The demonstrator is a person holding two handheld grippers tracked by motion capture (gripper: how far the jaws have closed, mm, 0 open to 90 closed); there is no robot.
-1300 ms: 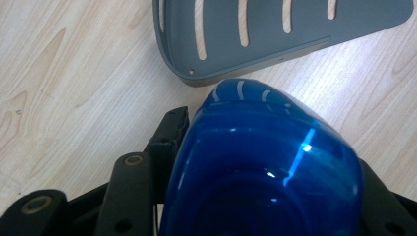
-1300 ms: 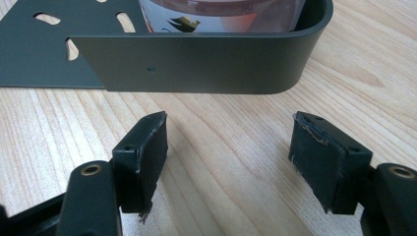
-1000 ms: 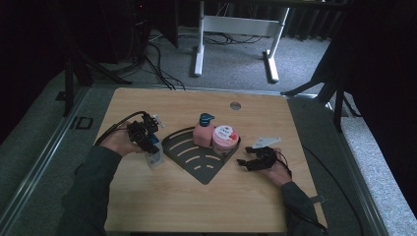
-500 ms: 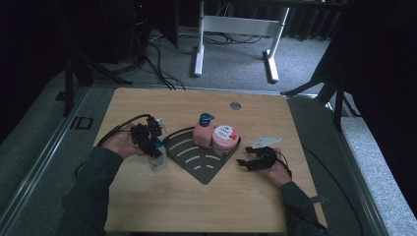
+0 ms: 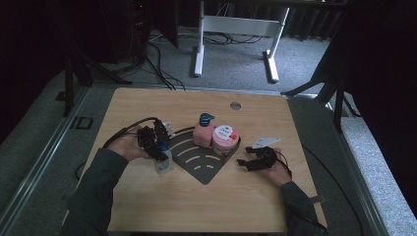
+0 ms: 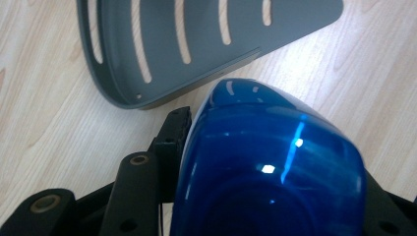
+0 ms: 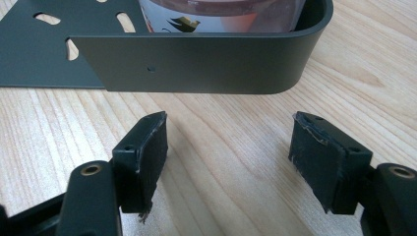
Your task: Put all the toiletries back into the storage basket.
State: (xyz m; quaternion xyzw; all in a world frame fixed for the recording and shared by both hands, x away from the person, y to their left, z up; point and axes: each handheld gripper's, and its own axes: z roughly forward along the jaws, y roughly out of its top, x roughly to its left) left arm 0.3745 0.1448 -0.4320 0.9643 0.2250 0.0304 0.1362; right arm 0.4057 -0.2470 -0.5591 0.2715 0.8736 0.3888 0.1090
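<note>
My left tongs [image 5: 158,147] clamp a blue-capped bottle [image 6: 268,167], rack [image 6: 196,44] just ahead. My right tongs [image 7: 228,157] stand apart, empty, over bare tabletop [image 7: 226,128].

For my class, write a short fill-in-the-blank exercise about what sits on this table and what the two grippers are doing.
1. The left gripper is closed on a bottle whose cap is coloured ____.
2. The pink pump bottle and the pink jar both stand in the dark grey ____.
3. The fingers of the right gripper hold ____ between them.
4. The rack lies on a table made of ____.

Missing words: blue; rack; nothing; wood
</note>
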